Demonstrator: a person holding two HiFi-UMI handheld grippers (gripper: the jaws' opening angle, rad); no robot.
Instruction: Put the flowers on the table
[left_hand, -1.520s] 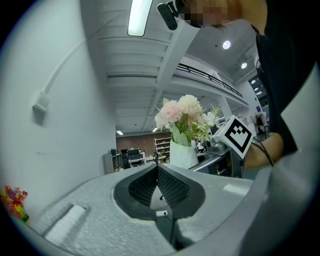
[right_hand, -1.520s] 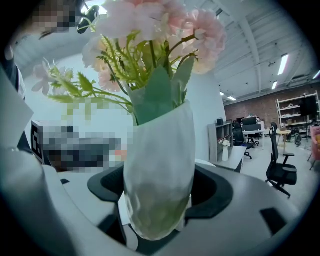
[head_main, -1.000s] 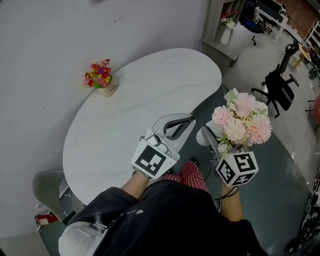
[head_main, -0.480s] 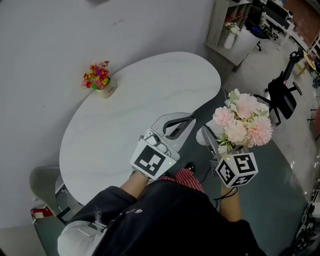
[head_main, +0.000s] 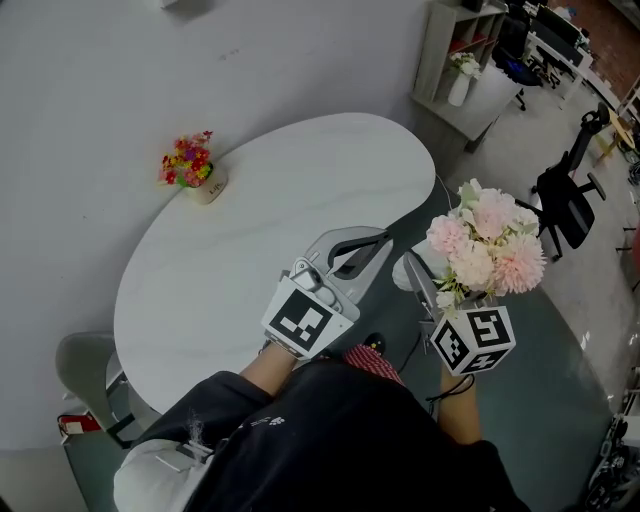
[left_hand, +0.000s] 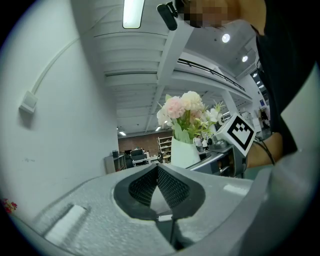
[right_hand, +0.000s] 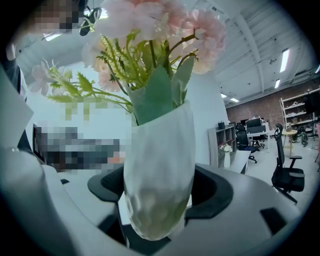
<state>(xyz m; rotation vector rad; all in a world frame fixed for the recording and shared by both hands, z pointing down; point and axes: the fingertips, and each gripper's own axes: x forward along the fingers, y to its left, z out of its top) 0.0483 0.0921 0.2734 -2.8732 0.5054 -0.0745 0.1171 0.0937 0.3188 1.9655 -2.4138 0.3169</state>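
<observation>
Carrying occupied us: right gripper (head_main: 421, 276) clasped the vase (right_hand: 160, 165) of flowers (head_main: 487, 243), left gripper (head_main: 352, 250) closed empty; next, we judged, lowering onto the counter (head_main: 250, 230) at left.

The white textured vase (right_hand: 160, 170) covers the inner faces of the right gripper (right_hand: 159, 195) fingers (right_hand: 215, 192); its pink-and-white bouquet (right_hand: 150, 45) is cut off at 12 o'clock. The small multicoloured flower pot (head_main: 192, 165) at 10 o'clock on the white oval table (head_main: 250, 230) is too small to make out. The table's 5 o'clock edge hides under the left gripper (head_main: 372, 243).
</observation>
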